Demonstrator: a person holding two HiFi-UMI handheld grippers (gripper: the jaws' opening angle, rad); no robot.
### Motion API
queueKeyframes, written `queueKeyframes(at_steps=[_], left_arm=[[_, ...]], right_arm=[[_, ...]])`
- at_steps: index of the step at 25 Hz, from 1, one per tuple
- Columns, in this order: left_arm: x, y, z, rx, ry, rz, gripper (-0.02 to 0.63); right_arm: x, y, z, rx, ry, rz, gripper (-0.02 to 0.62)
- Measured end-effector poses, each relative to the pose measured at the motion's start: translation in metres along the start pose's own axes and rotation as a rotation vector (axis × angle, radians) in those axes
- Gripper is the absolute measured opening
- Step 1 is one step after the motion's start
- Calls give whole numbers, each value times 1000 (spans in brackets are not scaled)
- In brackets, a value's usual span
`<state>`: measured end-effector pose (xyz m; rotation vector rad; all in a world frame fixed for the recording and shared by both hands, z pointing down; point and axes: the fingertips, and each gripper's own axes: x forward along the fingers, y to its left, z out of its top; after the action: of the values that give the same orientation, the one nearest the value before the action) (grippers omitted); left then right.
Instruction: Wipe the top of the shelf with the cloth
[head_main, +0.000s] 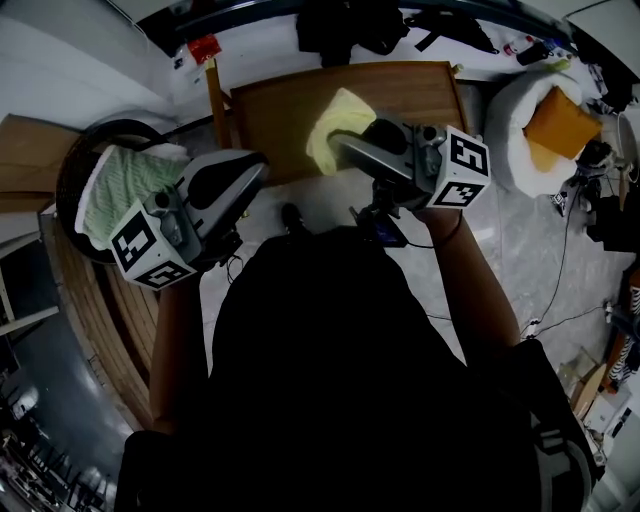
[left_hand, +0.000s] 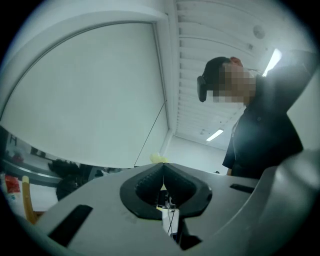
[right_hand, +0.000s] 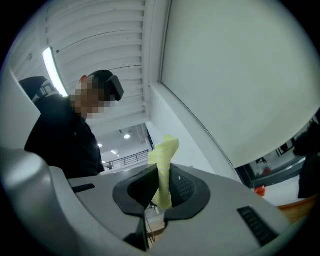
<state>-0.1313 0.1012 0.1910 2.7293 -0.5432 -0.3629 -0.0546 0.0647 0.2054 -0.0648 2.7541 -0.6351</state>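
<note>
Right gripper (head_main: 343, 146) first, in the head view: its two jaws point toward the far side and pinch one yellow cloth (head_main: 335, 118). The cloth hangs over the near left part of the single wooden shelf (head_main: 410, 95); I cannot tell whether it touches the top. My left gripper (head_main: 250, 172) sits to the left, off the shelf and apart from the cloth. I count two marker cubes, one on each gripper. At the far right, one orange cushion (head_main: 560, 122) lies on one white beanbag (head_main: 510, 120). At the left, one pale green fabric (head_main: 125, 180) is draped over a round dark ring (head_main: 75, 165).

In the left gripper view, the left gripper (left_hand: 163, 172) points up at the ceiling with its jaws together and nothing between them. One small bit of the yellow cloth (left_hand: 159, 158) shows just past the tips. One person (left_hand: 265, 130) stands at the right, under two strip lights (left_hand: 272, 60).

In the right gripper view, the right gripper (right_hand: 160, 186) is clamped on the cloth (right_hand: 163, 165), which stands up as one narrow fold between the two ribbed pads and rises past them. The same person (right_hand: 65, 135) is at the left, beside one strip light (right_hand: 50, 65).
</note>
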Motion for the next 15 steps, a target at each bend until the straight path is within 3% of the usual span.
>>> queueKeyframes(at_steps=[5, 15], left_arm=[[28, -33, -15, -5, 2, -1, 12], [89, -108, -71, -23, 48, 20, 12]], right_arm=[[-26, 23, -15, 20, 48, 30, 49], [-105, 78, -9, -16, 46, 38, 48]])
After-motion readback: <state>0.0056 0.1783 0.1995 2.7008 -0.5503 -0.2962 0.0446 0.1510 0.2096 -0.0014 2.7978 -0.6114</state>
